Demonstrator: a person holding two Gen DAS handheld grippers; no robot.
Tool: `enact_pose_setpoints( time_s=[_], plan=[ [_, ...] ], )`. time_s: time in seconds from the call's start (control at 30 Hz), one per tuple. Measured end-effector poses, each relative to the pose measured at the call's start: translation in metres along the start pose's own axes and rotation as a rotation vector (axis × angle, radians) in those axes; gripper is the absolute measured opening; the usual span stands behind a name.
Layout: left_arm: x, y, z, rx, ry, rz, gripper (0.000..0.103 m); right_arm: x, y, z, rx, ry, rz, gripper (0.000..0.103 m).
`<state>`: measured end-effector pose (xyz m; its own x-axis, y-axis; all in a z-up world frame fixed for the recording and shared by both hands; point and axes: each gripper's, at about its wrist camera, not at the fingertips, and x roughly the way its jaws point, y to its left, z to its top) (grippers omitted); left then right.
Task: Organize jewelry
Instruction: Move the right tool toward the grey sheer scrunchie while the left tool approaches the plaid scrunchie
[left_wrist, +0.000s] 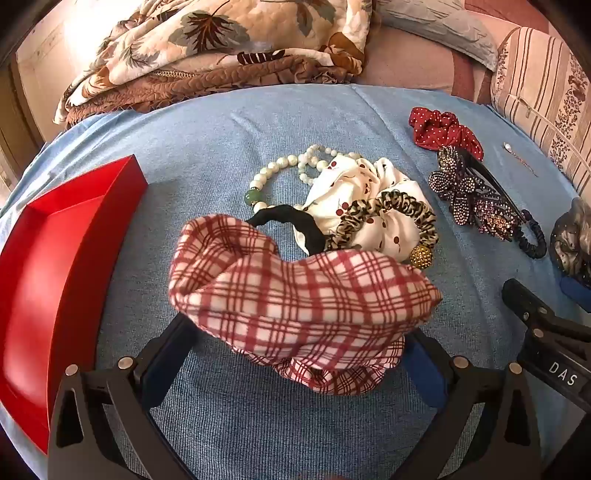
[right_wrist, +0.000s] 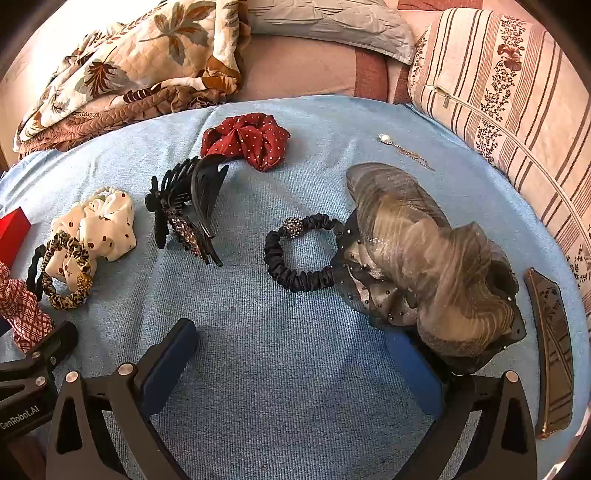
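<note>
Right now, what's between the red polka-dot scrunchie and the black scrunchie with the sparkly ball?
Only bare blue cloth, as the right wrist view shows. The red polka-dot scrunchie sits further back, the black scrunchie nearer, and the jeweled claw clip lies off to the left.

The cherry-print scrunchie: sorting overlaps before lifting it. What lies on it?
A leopard-print hair tie lies across the cherry-print scrunchie; whatever sits beneath is covered.

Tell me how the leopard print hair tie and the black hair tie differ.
The leopard print hair tie is tan with dark spots; the black hair tie is plain and dark. The leopard one carries a gold bead, the black one a dark sparkly bead. The leopard one overlaps the white cherry scrunchie; the black one lies flat on the blue cloth with its edge at the grey bow. Both are thin ruched loops with one bead.
</note>
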<state>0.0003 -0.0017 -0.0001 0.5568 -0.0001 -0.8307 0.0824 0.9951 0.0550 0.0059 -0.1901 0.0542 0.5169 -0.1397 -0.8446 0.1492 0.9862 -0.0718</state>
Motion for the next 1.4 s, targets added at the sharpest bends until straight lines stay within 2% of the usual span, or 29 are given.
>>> enact_pose_setpoints(
  time_s=[0.03, 0.07, 0.17, 0.3, 0.8, 0.93, 1.07, 1.27, 1.4],
  plan=[
    [0.0, 0.0, 0.0, 0.0, 0.0, 0.0, 0.103, 0.0, 0.0, 0.0, 0.002, 0.003, 0.003, 0.103],
    [0.0, -0.007, 0.0, 0.03, -0.006, 0.046, 0.103, 0.0, 0.0, 0.0, 0.002, 0.0, 0.004, 0.103],
    [0.001, -0.016, -0.003, 0.031, -0.009, 0.048, 0.103, 0.0, 0.0, 0.0, -0.001, 0.005, 0.0, 0.103],
    [0.0, -0.008, -0.001, 0.006, -0.009, 0.01, 0.103, 0.0, 0.0, 0.0, 0.0, 0.005, 0.001, 0.103],
    [-0.002, -0.003, -0.001, -0.005, -0.008, -0.004, 0.103, 0.0, 0.002, -0.001, -0.009, 0.007, -0.011, 0.103],
    [-0.002, 0.004, 0.002, 0.014, 0.014, -0.032, 0.103, 0.001, 0.001, 0.0, -0.002, 0.009, -0.001, 0.103],
    [-0.002, 0.007, 0.003, 0.028, 0.046, -0.049, 0.103, -0.004, -0.005, -0.003, 0.017, 0.042, 0.021, 0.103],
    [-0.012, 0.008, -0.008, 0.042, 0.031, -0.059, 0.103, -0.012, -0.004, -0.012, 0.014, 0.094, 0.018, 0.103],
    [-0.033, 0.016, -0.019, -0.008, -0.003, -0.041, 0.103, -0.018, -0.004, -0.013, 0.015, 0.11, 0.02, 0.103]
  ],
)
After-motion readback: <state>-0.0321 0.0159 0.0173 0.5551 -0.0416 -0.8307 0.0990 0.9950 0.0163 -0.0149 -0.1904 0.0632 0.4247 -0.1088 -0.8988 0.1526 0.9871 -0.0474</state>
